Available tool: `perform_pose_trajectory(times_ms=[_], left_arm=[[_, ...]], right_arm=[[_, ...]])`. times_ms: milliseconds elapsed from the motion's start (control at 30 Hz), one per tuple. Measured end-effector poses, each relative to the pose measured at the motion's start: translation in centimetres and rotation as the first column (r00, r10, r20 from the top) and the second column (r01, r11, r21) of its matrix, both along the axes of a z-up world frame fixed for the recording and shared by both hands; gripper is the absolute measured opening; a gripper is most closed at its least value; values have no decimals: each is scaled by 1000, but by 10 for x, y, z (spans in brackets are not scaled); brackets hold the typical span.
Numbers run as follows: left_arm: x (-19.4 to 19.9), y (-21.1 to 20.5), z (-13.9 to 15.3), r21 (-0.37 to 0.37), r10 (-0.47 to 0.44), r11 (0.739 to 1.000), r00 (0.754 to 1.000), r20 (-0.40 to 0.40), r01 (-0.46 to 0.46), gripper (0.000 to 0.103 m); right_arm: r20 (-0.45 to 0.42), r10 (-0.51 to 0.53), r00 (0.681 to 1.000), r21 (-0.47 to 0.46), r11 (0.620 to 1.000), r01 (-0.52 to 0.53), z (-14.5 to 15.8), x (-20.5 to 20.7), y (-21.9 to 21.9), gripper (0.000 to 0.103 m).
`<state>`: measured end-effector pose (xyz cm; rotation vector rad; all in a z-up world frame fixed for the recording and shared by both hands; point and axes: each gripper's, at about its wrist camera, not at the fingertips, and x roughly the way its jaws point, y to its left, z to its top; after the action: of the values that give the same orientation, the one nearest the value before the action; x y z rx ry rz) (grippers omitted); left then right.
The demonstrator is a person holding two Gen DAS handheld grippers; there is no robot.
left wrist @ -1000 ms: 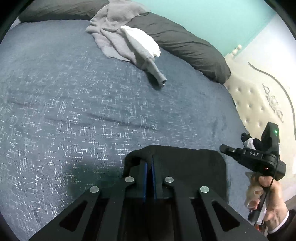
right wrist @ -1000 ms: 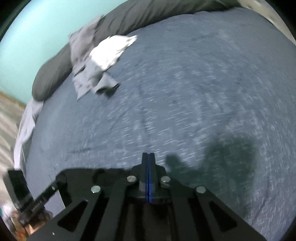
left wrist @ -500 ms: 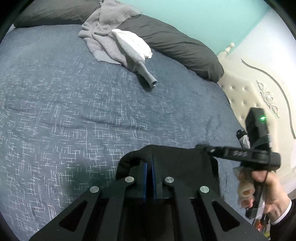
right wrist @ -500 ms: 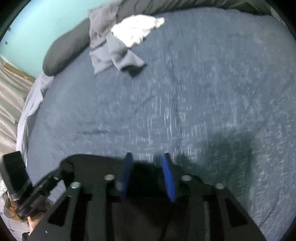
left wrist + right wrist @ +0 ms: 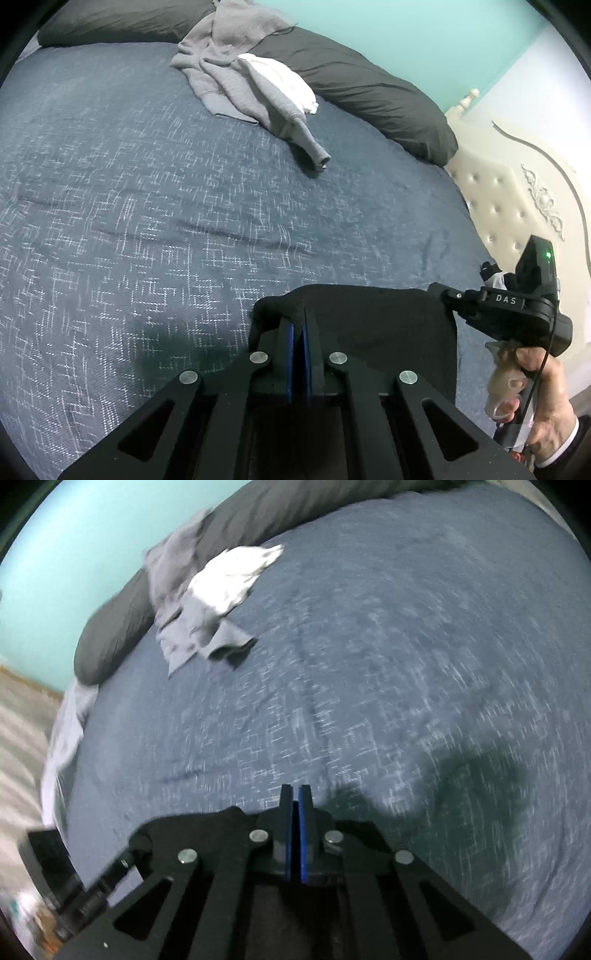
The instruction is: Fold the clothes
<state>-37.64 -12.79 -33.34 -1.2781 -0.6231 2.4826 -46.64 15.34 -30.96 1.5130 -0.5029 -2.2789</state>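
A black garment point(image 5: 369, 317) hangs stretched between my two grippers, low over the blue-grey bed cover point(image 5: 147, 203). My left gripper point(image 5: 299, 321) is shut on its left top edge. My right gripper point(image 5: 294, 794) pinches the other corner, its jaws closing to a shut grip with black cloth point(image 5: 192, 827) bunched around the finger bases. In the left wrist view the right gripper reaches in from the right, held by a person's hand point(image 5: 535, 387). A crumpled grey garment point(image 5: 236, 85) and a white one point(image 5: 284, 77) lie far up the bed.
Dark grey pillows point(image 5: 369, 88) line the far side of the bed under a teal wall. A cream tufted headboard point(image 5: 509, 199) stands at the right. The bed's left edge with pale sheet point(image 5: 66, 731) drops to the floor in the right wrist view.
The right gripper opened half a second ago over the black cloth and has shut again on it. The left gripper stayed shut on the garment in the same place.
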Motion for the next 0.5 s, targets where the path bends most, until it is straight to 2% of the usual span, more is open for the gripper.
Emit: perform_pose_trajectory(times_ms=[100,267,333,400,500], left_arm=[[-2,2,0,-6,-2,1000,1000,9,2,4],[-9,4,-3,-26,2,1000,1000,31,-1,4],[-13,2,-6,-43,14,999,999,49,-12,4],[-15,1,-8,-34,2,999,999,54,0,4],[-12,3,-7,-35,-12,999,999,37,13,4]], right_arm=[[-2,-45,999,-23,999,44,-1,4,11,2],[61,-135,989,-48,989,138,-19,-2,27,1],[79,-165,983,-29,985,167,-25,-6,32,0],[83,-209,974,3,978,209,-30,-11,44,0],[47,-201,978,-33,979,203,-27,-13,57,0]])
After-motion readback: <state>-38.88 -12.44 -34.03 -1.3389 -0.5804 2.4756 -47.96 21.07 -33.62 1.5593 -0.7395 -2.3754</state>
